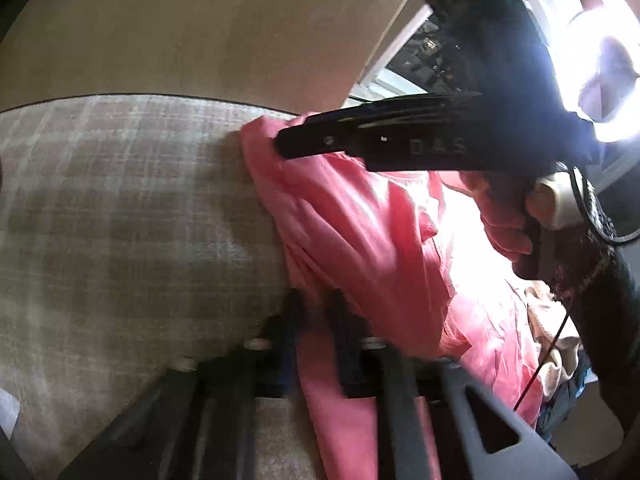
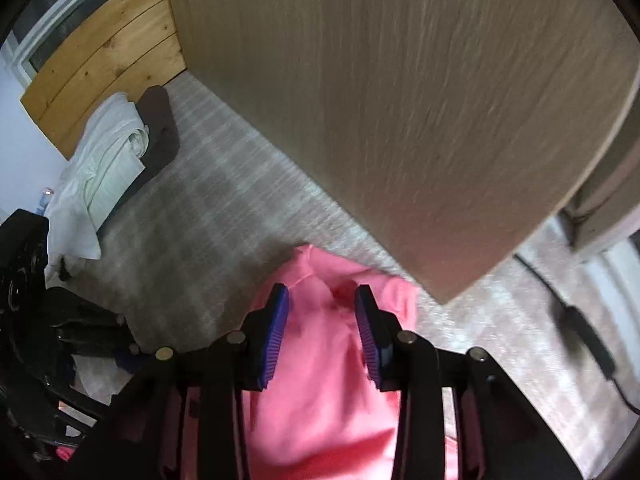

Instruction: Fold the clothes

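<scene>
A pink garment (image 1: 360, 232) lies bunched on a grey checked bed cover (image 1: 120, 200). My left gripper (image 1: 316, 308) is shut on a fold of the pink garment near the bottom of the left wrist view. My right gripper (image 2: 320, 300) hangs open just above the same pink garment (image 2: 320, 400), with cloth showing between its blue pads (image 2: 276, 332). The right gripper (image 1: 400, 140) also shows in the left wrist view, black, lying over the garment's far edge. The left gripper's body (image 2: 60, 340) shows at the left of the right wrist view.
A beige wood-grain panel (image 2: 400, 120) stands right behind the garment. Folded white and brown clothes (image 2: 120, 148) lie by a wooden headboard (image 2: 100, 52). A black cable (image 2: 580, 328) runs across the cover at right. More clothes (image 1: 556, 344) are piled at the right of the left wrist view.
</scene>
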`<state>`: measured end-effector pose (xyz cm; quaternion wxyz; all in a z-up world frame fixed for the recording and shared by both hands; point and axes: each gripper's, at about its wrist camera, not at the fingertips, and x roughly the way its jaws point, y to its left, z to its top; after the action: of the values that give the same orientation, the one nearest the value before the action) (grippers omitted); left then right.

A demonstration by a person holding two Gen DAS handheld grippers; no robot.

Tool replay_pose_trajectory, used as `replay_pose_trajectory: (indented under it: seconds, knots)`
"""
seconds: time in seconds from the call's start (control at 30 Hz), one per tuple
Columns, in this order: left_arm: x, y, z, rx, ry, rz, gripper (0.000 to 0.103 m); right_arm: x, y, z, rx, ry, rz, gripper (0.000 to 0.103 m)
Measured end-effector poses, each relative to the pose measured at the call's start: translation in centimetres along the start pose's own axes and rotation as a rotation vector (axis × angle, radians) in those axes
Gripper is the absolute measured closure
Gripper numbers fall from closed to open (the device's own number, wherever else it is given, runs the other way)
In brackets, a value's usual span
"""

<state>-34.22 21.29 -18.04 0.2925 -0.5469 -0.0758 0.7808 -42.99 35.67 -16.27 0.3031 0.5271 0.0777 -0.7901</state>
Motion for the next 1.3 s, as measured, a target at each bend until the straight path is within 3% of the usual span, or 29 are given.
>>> replay_pose_trajectory:
  seconds: [0.03,0.1,0.17,0.3,0.47,0.53,0.67,0.87,1.1,1.17,1.2,1.3]
  knots:
    - [0.0,0.0,-0.1,0.007,-0.004,0.008,0.101,-0.3,-0.1,0.0,0.004,-0.004,0.006,0.101]
    - [-0.3,0.0,-0.2,0.017,-0.013,0.026,0.101,-1.2,-0.4,-0.1,0.01,-0.03,0.005,0.101]
    - [-0.7,0.2,-0.4,0.022,-0.022,0.045,0.101,-1.7,-0.5,0.1,-0.001,-0.056,-0.058,0.102]
    - [-0.8,0.6,-0.3,0.018,-0.019,0.054,0.101,-1.4,-0.7,0.2,0.008,-0.042,-0.097,0.101]
    - [-1.9,0.8,-0.2,-0.014,-0.031,0.078,0.1,-3.6,-1.3,-0.5,0.068,-0.063,-0.081,0.088]
    - [-3.0,0.8,-0.1,-0.017,-0.064,0.087,0.1,-6.1,-2.7,-2.5,0.154,-0.118,-0.083,0.083]
    - [-4.2,0.3,1.3,0.027,-0.113,0.051,0.1,-7.9,-5.0,-7.1,0.313,-0.114,-0.067,0.083]
    - [0.1,-1.7,4.6,0.133,-0.053,0.053,0.1,-5.7,-5.3,-9.4,0.367,-0.036,-0.009,0.083]
    - [3.6,-2.3,6.6,0.132,-0.012,0.09,0.1,-5.2,-4.2,-9.4,0.303,-0.013,0.03,0.08]
    - [4.3,-2.2,6.8,0.126,-0.009,0.095,0.1,-5.3,-3.8,-9.3,0.264,-0.025,-0.017,0.086]
    - [4.3,-2.1,6.9,0.124,-0.012,0.095,0.1,-5.4,-3.6,-9.3,0.244,-0.032,-0.04,0.101]
    - [4.0,-1.6,6.7,0.115,-0.017,0.092,0.1,-7.5,-5.1,-9.8,0.307,-0.127,-0.097,0.101]
